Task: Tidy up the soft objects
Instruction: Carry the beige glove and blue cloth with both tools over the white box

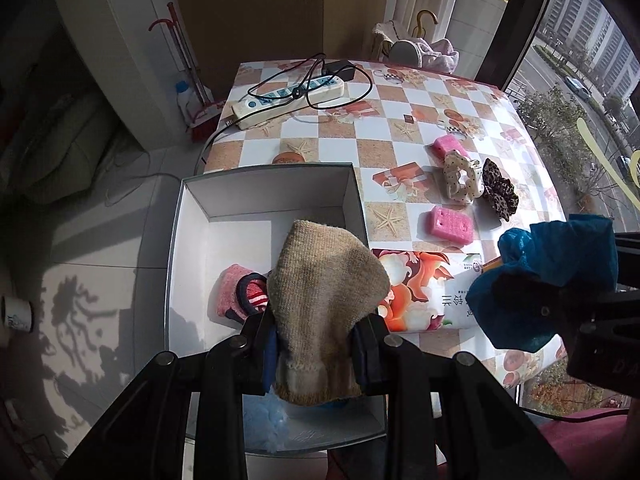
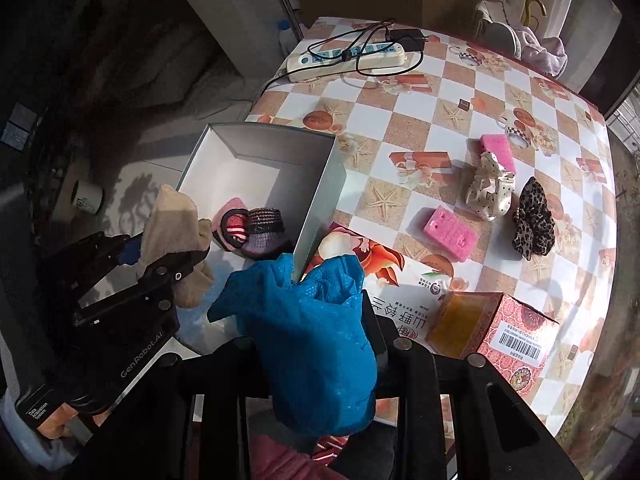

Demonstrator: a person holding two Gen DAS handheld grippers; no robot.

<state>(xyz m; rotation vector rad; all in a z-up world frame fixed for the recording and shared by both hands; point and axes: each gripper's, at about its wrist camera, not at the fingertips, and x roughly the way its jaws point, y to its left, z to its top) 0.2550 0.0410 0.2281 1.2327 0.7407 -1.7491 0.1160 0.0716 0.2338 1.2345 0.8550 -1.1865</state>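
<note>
My left gripper (image 1: 316, 344) is shut on a beige knitted sock (image 1: 326, 292) and holds it over the open white box (image 1: 192, 200); the sock also shows in the right wrist view (image 2: 176, 220). My right gripper (image 2: 320, 344) is shut on a blue cloth (image 2: 316, 332) at the box's near right corner; the cloth also shows in the left wrist view (image 1: 552, 280). Inside the box (image 2: 320, 200) lie a pink and red striped sock (image 2: 234, 226) and a purple knitted piece (image 2: 264, 232). On the table lie two pink sponges (image 2: 450, 232) (image 2: 498, 150), a polka-dot scrunchie (image 2: 490, 188) and a leopard scrunchie (image 2: 534, 220).
A power strip with black cables (image 2: 348, 58) lies at the table's far end. A tissue pack with orange print (image 2: 376, 280) and a red patterned carton (image 2: 504, 332) sit near the right gripper. A paper cup (image 2: 88, 196) stands on the floor left of the table.
</note>
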